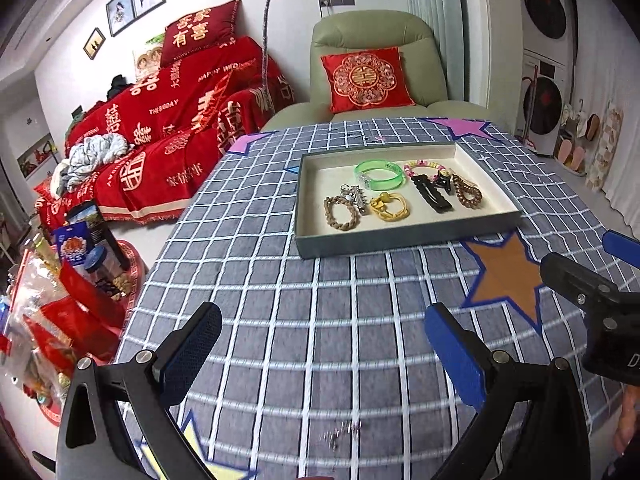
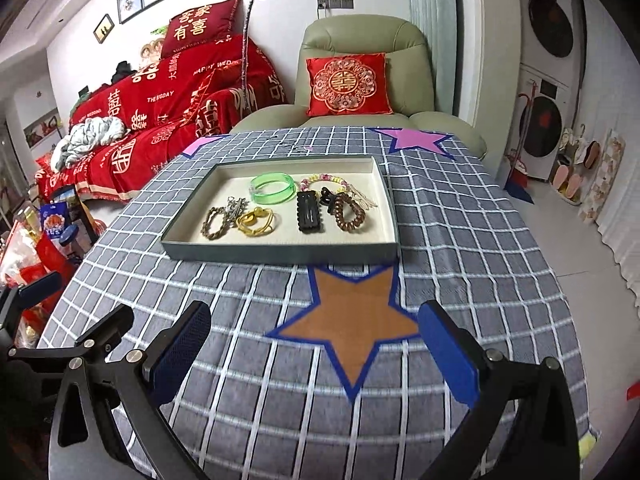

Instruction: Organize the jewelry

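Observation:
A shallow grey tray (image 1: pixel 400 238) (image 2: pixel 280 254) with a cream lining sits on the checked tablecloth. Inside lie a green bangle (image 1: pixel 379 175) (image 2: pixel 273 187), a braided brown bracelet (image 1: pixel 341 213) (image 2: pixel 213 222), a silver keychain (image 1: pixel 355 197) (image 2: pixel 236 207), a yellow hair tie (image 1: pixel 390 206) (image 2: pixel 255 221), a black hair clip (image 1: pixel 432 197) (image 2: pixel 309 212), a brown coil tie (image 1: pixel 467 192) (image 2: pixel 349 212) and a pastel bead bracelet (image 1: pixel 425 167) (image 2: pixel 323 181). My left gripper (image 1: pixel 322 350) hovers open over the cloth, short of the tray. My right gripper (image 2: pixel 314 348) is open above an orange star (image 2: pixel 352 316).
The right gripper's black body (image 1: pixel 592 296) shows at the right edge of the left wrist view. A small silvery item (image 1: pixel 340 434) lies blurred on the cloth near the left gripper. A green armchair (image 2: pixel 360 80) stands beyond the table, and a red-covered sofa (image 1: pixel 168 120) and bags of goods (image 1: pixel 60 280) at left.

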